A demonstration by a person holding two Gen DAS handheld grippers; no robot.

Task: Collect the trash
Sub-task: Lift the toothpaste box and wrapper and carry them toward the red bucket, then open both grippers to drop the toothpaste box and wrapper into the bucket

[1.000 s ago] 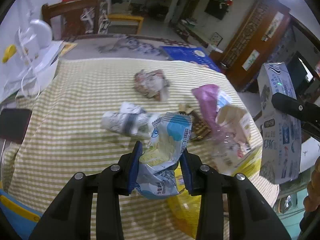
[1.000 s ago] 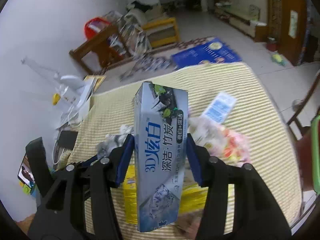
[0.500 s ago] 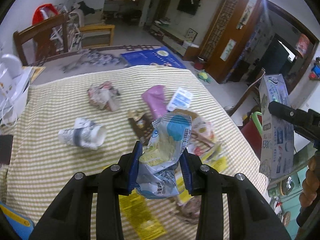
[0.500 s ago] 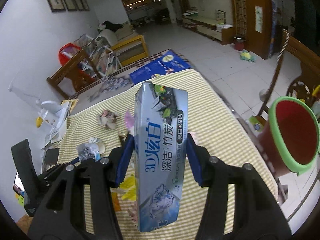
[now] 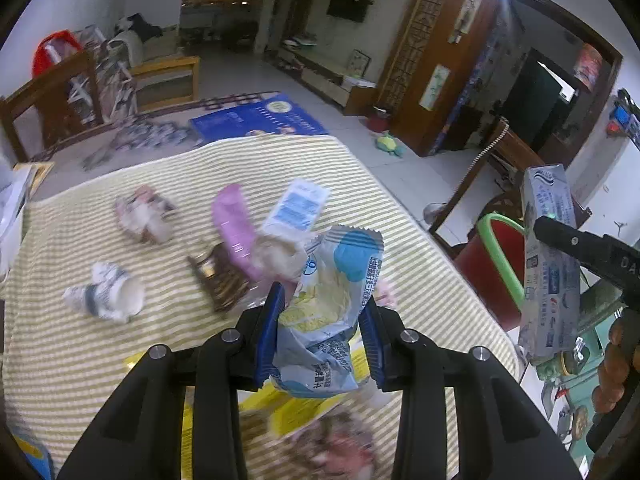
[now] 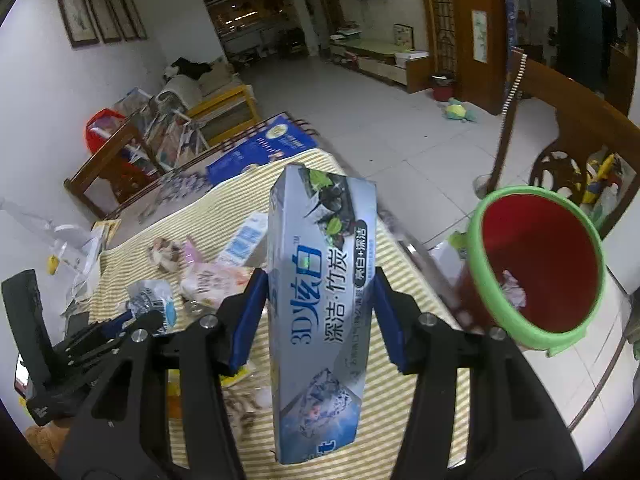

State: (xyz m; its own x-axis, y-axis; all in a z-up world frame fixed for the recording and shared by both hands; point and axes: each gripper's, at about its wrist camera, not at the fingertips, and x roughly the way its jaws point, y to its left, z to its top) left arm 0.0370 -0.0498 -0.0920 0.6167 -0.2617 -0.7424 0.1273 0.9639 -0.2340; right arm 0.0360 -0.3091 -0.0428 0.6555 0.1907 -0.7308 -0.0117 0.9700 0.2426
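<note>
Indoor light is dim and cool — fisheye edges curve into black corners; motion blur smears the nearest tablecloth (image 5: 80, 360).

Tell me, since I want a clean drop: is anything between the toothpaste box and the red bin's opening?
Nothing visible: the toothpaste box in the right tongs has open air toward the red bin.

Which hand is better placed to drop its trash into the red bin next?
Right. The right gripper holds the toothpaste box beside the red bin; the left gripper, holding the snack wrapper, is over the table.
</note>
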